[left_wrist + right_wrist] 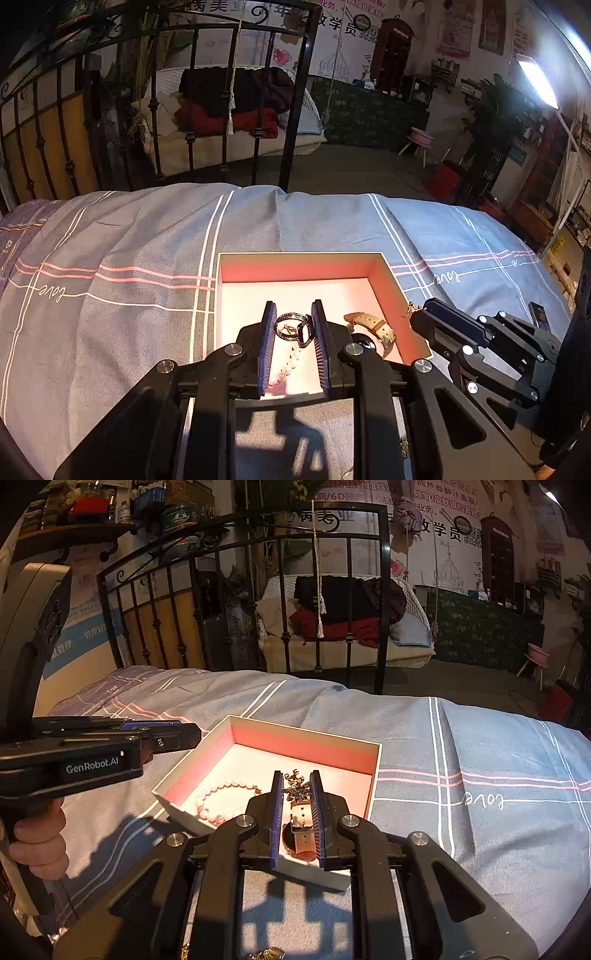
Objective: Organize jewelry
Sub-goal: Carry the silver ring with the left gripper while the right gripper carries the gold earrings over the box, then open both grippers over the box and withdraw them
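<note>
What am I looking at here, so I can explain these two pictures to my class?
No robot: a person holds hand tongs in each hand, each with a camera looking along its fingers. One picture looks from the left tongs, the other from the right tongs. On a striped bedspread sits an open box with a pearl bracelet and a watch inside. The left tongs grip a dark bangle; the right tongs pinch a dark, gold-tipped ornament.
</note>
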A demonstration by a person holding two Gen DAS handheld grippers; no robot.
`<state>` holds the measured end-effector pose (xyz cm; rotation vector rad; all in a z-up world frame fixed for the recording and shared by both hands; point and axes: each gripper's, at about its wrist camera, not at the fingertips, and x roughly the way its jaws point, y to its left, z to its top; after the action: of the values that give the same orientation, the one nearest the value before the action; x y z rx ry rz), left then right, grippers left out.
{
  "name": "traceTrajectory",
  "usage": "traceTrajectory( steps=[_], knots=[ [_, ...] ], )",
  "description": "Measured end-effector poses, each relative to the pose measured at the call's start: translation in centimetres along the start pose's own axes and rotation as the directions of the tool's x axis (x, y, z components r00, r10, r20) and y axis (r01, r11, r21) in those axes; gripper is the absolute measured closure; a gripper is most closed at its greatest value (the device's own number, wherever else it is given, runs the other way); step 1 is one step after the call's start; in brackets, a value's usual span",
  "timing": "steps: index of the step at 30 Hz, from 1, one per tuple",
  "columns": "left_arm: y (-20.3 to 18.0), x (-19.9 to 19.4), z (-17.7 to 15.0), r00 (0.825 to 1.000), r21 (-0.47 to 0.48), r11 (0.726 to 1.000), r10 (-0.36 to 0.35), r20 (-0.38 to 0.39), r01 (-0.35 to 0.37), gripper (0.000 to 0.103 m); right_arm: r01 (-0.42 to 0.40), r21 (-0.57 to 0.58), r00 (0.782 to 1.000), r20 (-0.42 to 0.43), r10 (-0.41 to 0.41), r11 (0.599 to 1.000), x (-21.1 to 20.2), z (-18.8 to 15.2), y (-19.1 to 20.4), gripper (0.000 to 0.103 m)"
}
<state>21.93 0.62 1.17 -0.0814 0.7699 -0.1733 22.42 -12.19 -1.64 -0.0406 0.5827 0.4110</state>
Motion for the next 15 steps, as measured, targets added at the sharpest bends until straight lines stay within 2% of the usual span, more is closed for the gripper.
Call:
traceTrajectory(
  steps=[3,15],
  knots=[
    [0.1,1.4,0.7,0.999,0.001,1.0,0.023,-0.022,-0.023,0.084,0.018,0.011,1.0,-0.01,-0.018,1.0,1.4,0.8,-0.7,0.088],
    [0.6,5.2,1.2,0.993,-0.045,0.998,0.032,-0.111,-0.037,0.084,0.032,0.017,0.997,-0.072,-0.031,0.999,5.3,1.0,-1.3,0.088]
  ],
)
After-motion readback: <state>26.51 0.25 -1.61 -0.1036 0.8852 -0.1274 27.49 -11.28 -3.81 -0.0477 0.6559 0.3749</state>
